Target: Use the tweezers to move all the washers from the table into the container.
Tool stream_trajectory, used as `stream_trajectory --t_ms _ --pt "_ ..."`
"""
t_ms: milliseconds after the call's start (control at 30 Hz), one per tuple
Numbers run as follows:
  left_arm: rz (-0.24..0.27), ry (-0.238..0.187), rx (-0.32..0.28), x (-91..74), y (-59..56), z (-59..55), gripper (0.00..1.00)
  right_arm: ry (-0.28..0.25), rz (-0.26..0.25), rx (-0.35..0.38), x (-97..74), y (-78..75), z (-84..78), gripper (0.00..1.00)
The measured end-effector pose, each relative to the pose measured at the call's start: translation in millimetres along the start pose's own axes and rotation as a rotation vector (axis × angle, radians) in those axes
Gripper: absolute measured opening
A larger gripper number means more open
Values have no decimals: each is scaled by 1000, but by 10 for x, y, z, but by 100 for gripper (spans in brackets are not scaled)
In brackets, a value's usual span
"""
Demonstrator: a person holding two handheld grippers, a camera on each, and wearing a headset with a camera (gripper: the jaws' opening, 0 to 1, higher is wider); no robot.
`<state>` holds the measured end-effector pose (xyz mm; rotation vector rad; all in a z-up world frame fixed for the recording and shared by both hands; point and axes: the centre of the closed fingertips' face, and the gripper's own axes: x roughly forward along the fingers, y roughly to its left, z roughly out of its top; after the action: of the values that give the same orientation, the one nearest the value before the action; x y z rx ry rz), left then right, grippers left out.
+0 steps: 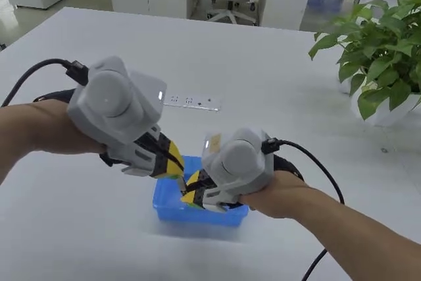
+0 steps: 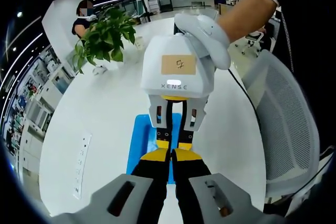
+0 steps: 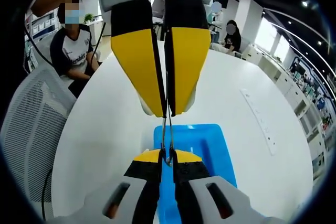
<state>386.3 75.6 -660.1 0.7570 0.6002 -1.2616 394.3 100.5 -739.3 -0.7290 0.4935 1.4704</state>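
Tweezers (image 3: 165,129) held at both ends above the blue container (image 3: 210,145)
Left gripper (image 3: 165,113) and right gripper (image 3: 167,157) each have their fingers (image 3: 149,157) pinching the thin metal. An uneven release could twist it or drop it into the container.

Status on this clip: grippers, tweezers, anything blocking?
Left gripper, right gripper both shut on tweezers, nose to nose. Tweezers over blue container. Nothing seen blocking.

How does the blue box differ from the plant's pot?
The blue container is low and rectangular; the plant pot is white and rounded. The container sits beneath the left gripper and right gripper; the pot stands apart, holding a leafy plant. Both rest on the white table.
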Motion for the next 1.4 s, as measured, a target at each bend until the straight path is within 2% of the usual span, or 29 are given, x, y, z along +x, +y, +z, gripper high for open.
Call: stream_trajectory --t_ms 567,1000,1400 --pt "-21 30 -18 181 182 -202 6 -4 19 37 228 -174 -136 9" --pt "-35 50 -31 327 253 -333 6 2 43 65 374 -227 -261 9" --pt "-44 63 -37 398 261 -413 6 10 63 77 477 -230 -319 9"
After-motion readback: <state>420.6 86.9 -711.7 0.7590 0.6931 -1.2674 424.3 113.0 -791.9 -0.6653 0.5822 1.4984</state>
